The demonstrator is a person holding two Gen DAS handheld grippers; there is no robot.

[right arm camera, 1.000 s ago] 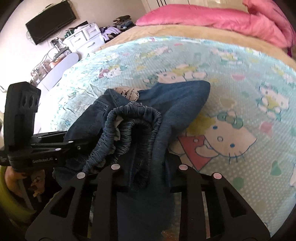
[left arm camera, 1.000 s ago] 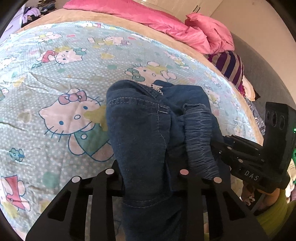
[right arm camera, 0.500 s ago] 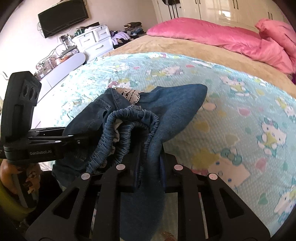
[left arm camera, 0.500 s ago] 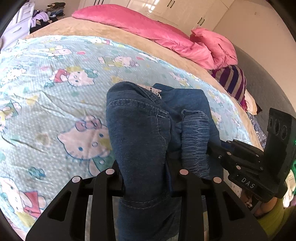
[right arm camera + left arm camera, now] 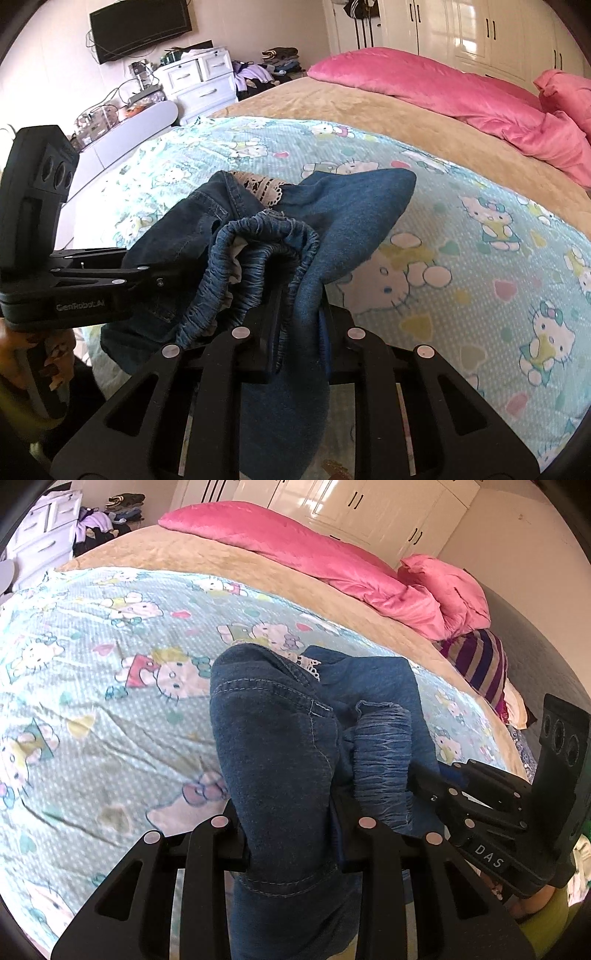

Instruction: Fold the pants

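Observation:
Blue denim pants (image 5: 280, 746) with an elastic waistband (image 5: 258, 251) and white lace trim hang bunched between my two grippers above the bed. My left gripper (image 5: 291, 827) is shut on the pants' denim. My right gripper (image 5: 295, 332) is shut on the waistband part of the pants (image 5: 354, 206). The right gripper also shows at the right of the left wrist view (image 5: 491, 812), and the left gripper at the left of the right wrist view (image 5: 92, 277). The grippers are close together, side by side.
The bed carries a light blue cartoon-cat sheet (image 5: 92, 701) over a tan blanket (image 5: 369, 107). Pink pillows (image 5: 332, 565) lie at the head, a striped cushion (image 5: 480, 661) at the right. A white dresser (image 5: 199, 85) and a wall TV (image 5: 140, 26) stand beyond.
Both grippers have lifted and tilted up with the pants. More of the room and the pink pillows shows, and the sheet looks farther away. Both grips are unchanged.

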